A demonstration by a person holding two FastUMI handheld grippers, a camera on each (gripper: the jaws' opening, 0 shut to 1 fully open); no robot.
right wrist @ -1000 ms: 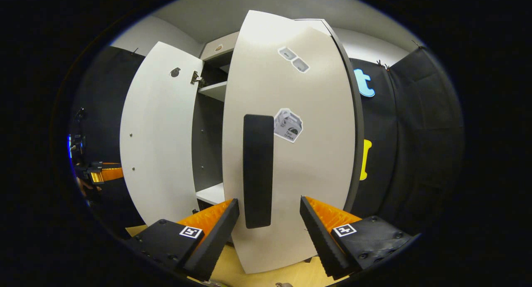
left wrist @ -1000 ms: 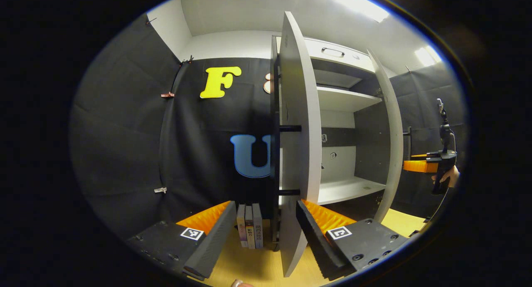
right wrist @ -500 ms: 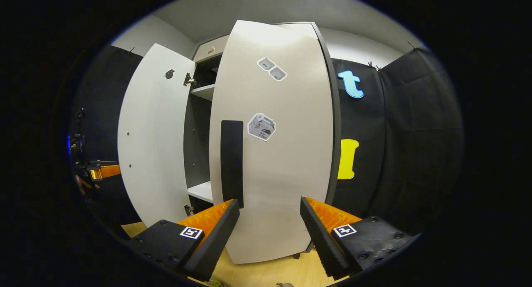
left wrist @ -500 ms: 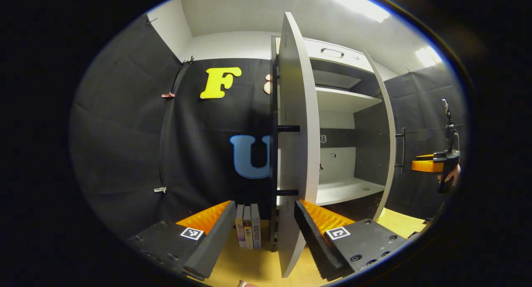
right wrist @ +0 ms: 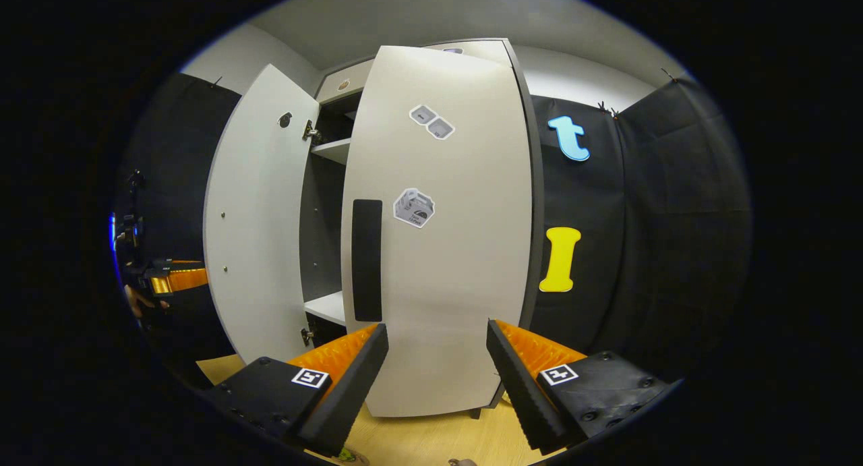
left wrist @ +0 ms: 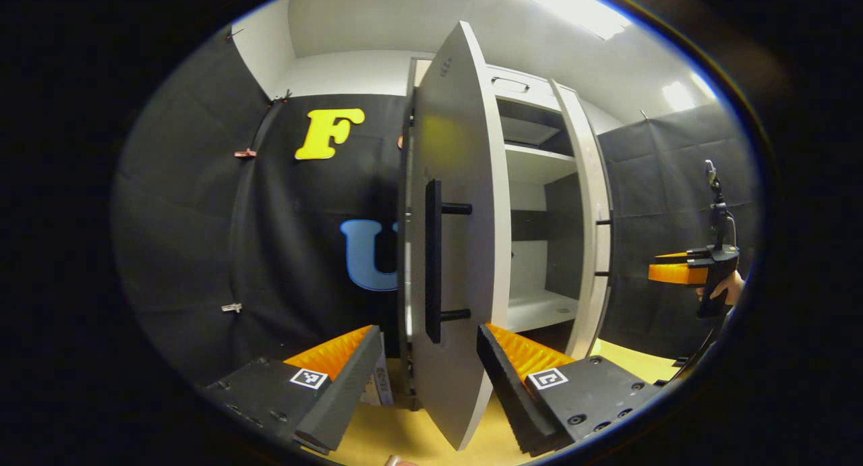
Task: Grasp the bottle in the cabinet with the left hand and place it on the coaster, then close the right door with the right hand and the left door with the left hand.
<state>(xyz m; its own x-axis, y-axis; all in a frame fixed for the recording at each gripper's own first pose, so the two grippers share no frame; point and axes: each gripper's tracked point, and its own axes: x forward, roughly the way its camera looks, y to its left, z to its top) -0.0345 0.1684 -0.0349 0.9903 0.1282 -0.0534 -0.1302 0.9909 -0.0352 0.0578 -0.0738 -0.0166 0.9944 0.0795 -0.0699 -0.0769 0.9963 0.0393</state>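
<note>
The white cabinet's left door (left wrist: 458, 183) stands ajar, nearly edge-on in the left gripper view, its black bar handle (left wrist: 433, 260) facing me. My left gripper (left wrist: 428, 332) is open, one finger on each side of that door's lower part, without pressing it. The right door (right wrist: 452, 250) lies almost flush with the cabinet, its black handle (right wrist: 367, 260) at its left edge. My right gripper (right wrist: 437, 328) is open just in front of it, empty. Between the doors I see white shelves (left wrist: 539, 311) with nothing visible on them. The right gripper (left wrist: 674, 272), held by a hand, also appears far right in the left gripper view.
The cabinet stands on a light wooden tabletop (left wrist: 404, 432). Books (left wrist: 379, 385) stand upright left of the cabinet, partly hidden by my left finger. The left door's inner face (right wrist: 259, 230) juts out, with the left gripper (right wrist: 176, 279) beyond it.
The right door has swung in until almost flush, and the right gripper has drawn back from it. The left door has turned inward, so its handle face now shows in the left gripper view.
</note>
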